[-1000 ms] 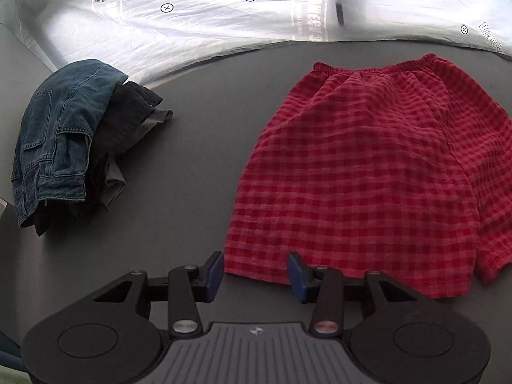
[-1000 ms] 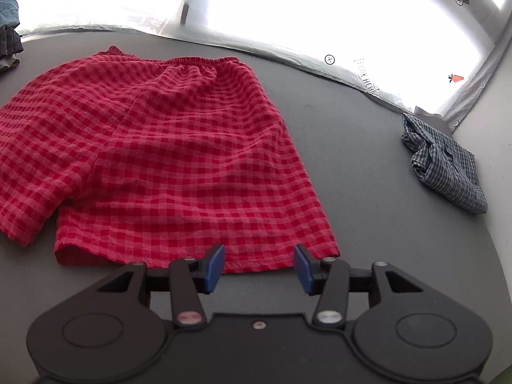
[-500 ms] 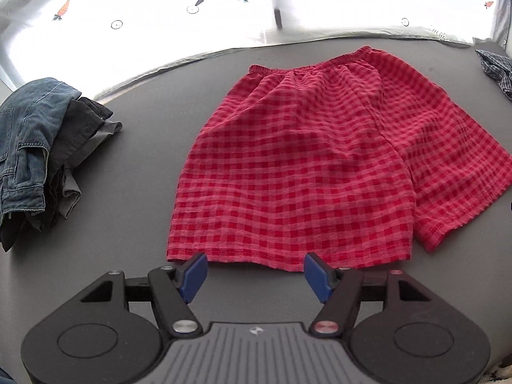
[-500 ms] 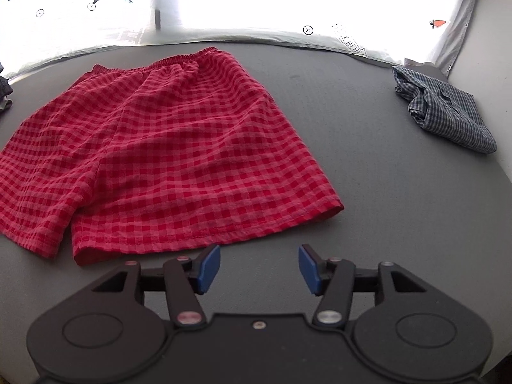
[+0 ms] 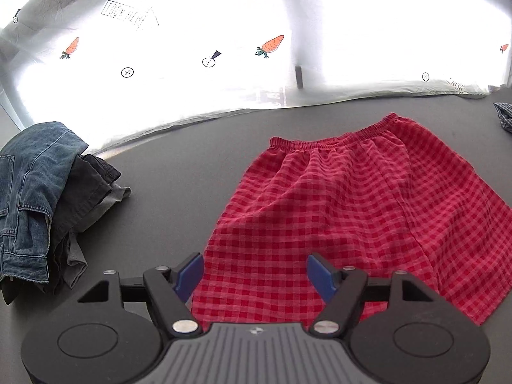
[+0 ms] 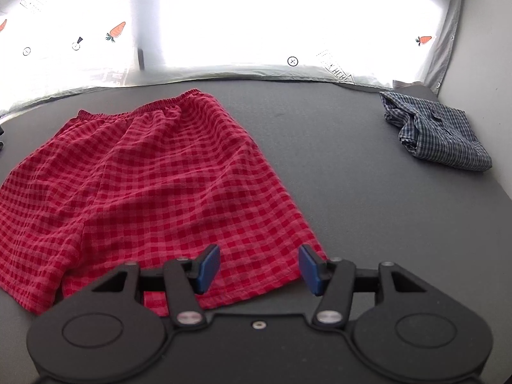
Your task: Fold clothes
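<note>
The red checked shorts (image 5: 336, 224) lay spread flat on the grey table (image 6: 352, 160), waistband on the far side toward the bright curtain, both leg hems on the near side. The left gripper (image 5: 254, 275) stood over the near hem of the shorts' left leg, and the right gripper (image 6: 259, 267) over the near hem of the other leg, close to its outer corner. I judged the step in hand to be taking hold of the hem, one gripper per leg; the next move seemed to call for lowering each gripper until its pads straddled the hem edge, then closing on cloth alone, not the table.

Both grippers had their blue pads wide apart, with nothing between them but the view of fabric below; whether any pad touched the cloth I could not tell. Left of the shorts sat a heap of jeans (image 5: 32, 204); well to their right lay a blue plaid garment (image 6: 438, 131), bundled.
</note>
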`<state>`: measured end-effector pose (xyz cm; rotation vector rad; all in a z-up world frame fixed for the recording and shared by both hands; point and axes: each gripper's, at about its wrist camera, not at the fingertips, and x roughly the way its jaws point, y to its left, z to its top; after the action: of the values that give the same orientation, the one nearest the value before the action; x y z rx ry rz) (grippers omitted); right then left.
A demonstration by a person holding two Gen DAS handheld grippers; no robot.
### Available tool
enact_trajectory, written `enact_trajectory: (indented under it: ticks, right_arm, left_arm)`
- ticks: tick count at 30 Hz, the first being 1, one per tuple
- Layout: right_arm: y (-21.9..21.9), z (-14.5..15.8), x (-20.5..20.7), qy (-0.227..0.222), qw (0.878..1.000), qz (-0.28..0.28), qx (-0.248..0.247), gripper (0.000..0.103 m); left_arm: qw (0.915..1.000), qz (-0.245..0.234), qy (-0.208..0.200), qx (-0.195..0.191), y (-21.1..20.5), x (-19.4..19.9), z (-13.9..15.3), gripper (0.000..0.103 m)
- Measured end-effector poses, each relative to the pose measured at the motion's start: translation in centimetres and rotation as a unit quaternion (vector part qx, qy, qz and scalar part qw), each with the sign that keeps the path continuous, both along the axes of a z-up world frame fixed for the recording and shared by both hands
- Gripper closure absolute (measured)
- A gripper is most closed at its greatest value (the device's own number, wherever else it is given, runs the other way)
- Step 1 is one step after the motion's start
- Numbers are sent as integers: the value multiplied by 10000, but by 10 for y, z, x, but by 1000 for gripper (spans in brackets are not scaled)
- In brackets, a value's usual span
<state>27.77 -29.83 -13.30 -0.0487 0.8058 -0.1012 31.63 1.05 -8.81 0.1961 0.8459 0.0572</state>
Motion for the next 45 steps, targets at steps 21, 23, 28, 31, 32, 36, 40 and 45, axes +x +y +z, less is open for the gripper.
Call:
enact_trajectory:
  ticks: [21, 23, 28, 31, 32, 36, 40, 45]
  right_arm:
    - [63, -40, 282, -314, 9754, 1838, -1174, 68]
    - [68, -50, 291, -239, 9727, 1961, -1214, 70]
    - [68, -56, 291, -259, 9715, 2035, -1189, 102]
    - [57, -40, 286, -454, 9797, 1795, -773, 103]
    - [54, -36, 285, -516, 9814, 1722, -680, 103]
    - [45, -23, 291, -620, 9855, 1533, -373, 103]
    - [49, -28, 302, -551, 9878, 1441, -231, 102]
    - [52, -46, 314, -141, 9912, 1309, -135, 86]
  left_arm:
    - [9975, -560, 360, -239, -20, 233, -87, 65]
    - [9969, -606, 430, -245, -21, 234, -96, 97]
    - [9977, -664, 154, -12, -24, 223, -98, 103]
    - [9985, -495, -75, -224, -16, 221, -82, 103]
    - [9985, -454, -129, -294, -14, 222, -77, 103]
    - [9978, -429, -317, -397, -11, 233, -65, 103]
    - [9985, -443, -280, -177, -16, 250, -77, 103]
    - [9998, -148, 69, -66, -14, 260, -98, 97]
